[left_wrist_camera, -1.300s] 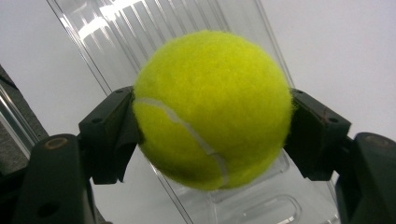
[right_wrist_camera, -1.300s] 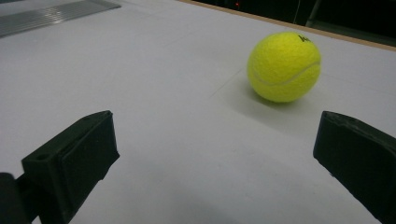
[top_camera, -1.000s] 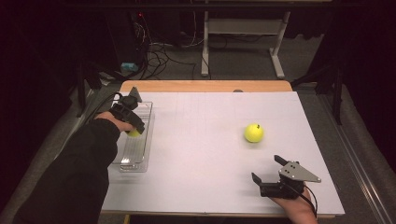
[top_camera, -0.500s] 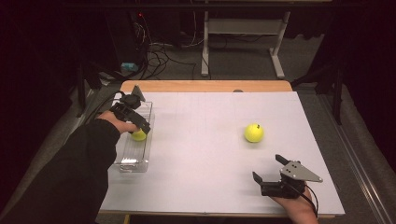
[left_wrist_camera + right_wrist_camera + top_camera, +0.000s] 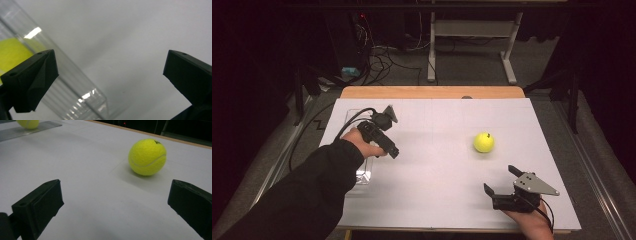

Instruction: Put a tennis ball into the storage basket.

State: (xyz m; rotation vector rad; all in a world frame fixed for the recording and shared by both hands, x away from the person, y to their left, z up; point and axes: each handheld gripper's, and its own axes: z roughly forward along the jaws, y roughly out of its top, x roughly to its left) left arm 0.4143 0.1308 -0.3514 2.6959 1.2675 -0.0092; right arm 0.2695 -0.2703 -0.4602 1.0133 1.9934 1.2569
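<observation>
Left gripper (image 5: pixel 388 145) sits over the left part of the white tabletop (image 5: pixel 437 175), just right of the clear plastic tray (image 5: pixel 362 175) that lies along the tabletop's left edge. Its fingers (image 5: pixel 32 80) are spread wide with nothing between them, only bare tabletop and the tray's clear wall in the gap. They have just been opening; nothing is between them now. One yellow tennis ball (image 5: pixel 11 56) lies inside the tray, seen through the clear wall in the left gripper view, behind the left finger. The same ball (image 5: pixel 28 123) shows far off in the right gripper view, at the top left, in the tray. In the high view the sleeve (image 5: pixel 297 200) and hand cover most of the tray, so the ball there is hidden.

Second tennis ball (image 5: pixel 483 142) rests on open tabletop, right of centre, well apart from the tray and from the left gripper. Right gripper (image 5: pixel 504 187) lies near the front right edge of the tabletop, held by a hand (image 5: pixel 532 222) coming in from the bottom. Its fingers (image 5: pixel 40 205) are wide apart and hold nothing. The second ball (image 5: pixel 147 157) sits ahead of them, up and to the right of the gap, not touching either finger. Grey three-cornered plate (image 5: pixel 534 183) on top of the right gripper.
</observation>
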